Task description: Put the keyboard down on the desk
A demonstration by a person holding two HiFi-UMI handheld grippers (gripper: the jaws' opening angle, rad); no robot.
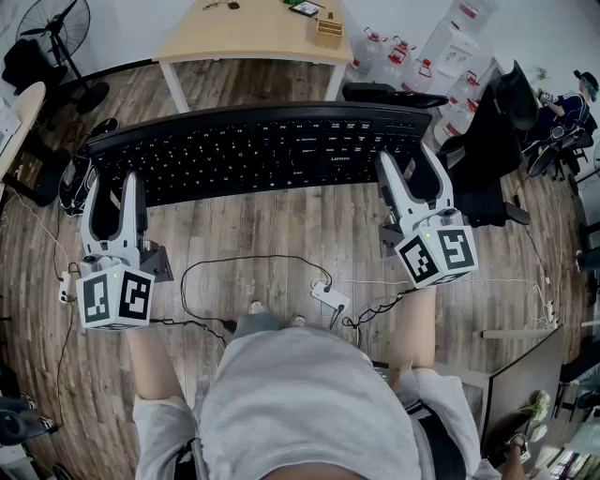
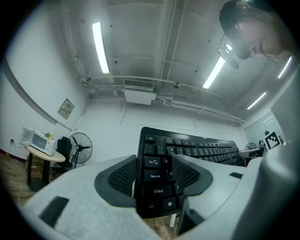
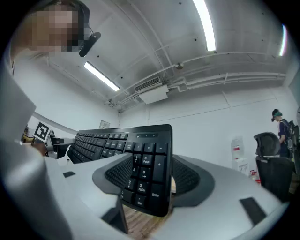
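Note:
A long black keyboard (image 1: 262, 145) hangs level in the air over the wooden floor, carried by its two ends. My left gripper (image 1: 112, 187) is shut on its left end, and in the left gripper view my left gripper (image 2: 157, 176) has the Shift and Caps Lock keys of the keyboard (image 2: 197, 147) between its pads. My right gripper (image 1: 412, 169) is shut on the number-pad end, which my right gripper (image 3: 152, 176) clamps in the right gripper view while the rest of the keyboard (image 3: 108, 140) stretches leftward. The light wooden desk (image 1: 253, 42) stands beyond the keyboard.
A small wooden box (image 1: 329, 31) and a dark tablet (image 1: 305, 8) lie on the desk's right part. A power strip with cables (image 1: 328, 298) lies on the floor. A fan (image 1: 56, 28), water jugs (image 1: 403, 56), an office chair (image 1: 487, 141) and a seated person (image 1: 567, 103) surround the area.

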